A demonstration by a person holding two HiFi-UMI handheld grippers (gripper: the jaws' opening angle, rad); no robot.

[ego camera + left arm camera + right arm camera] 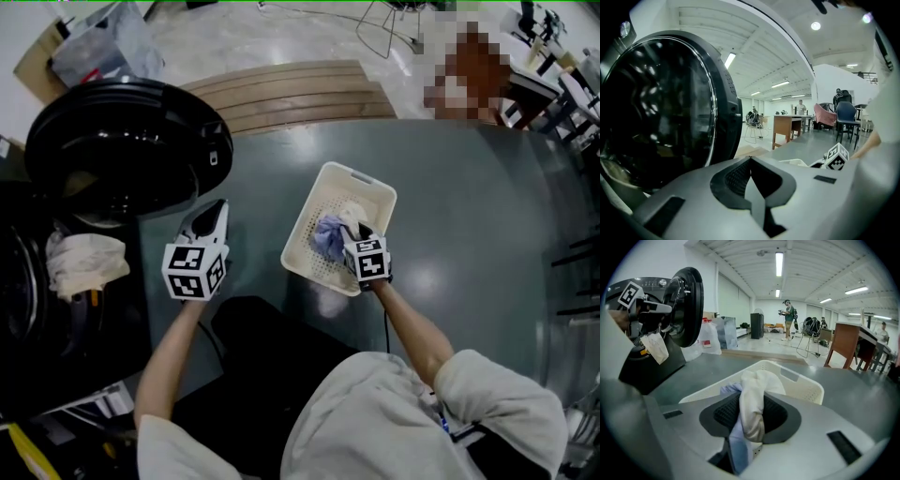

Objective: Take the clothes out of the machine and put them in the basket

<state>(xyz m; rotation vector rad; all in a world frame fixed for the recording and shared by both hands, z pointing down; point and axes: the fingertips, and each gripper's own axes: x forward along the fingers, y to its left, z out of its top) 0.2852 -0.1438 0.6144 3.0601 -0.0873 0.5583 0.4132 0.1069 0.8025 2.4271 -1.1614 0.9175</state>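
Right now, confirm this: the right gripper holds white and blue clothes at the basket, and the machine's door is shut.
One thing is wrong: the machine's door stands open, as the head view shows. The right gripper does hold white and blue clothes at the basket.

Soft crumpled cloth makes up the clothes [328, 236]; the basket [314, 220] is perforated matt cream plastic, the machine door [127, 141] glossy black, the grey floor [469, 216] smooth with a faint sheen, the steps [291, 94] bare wood.
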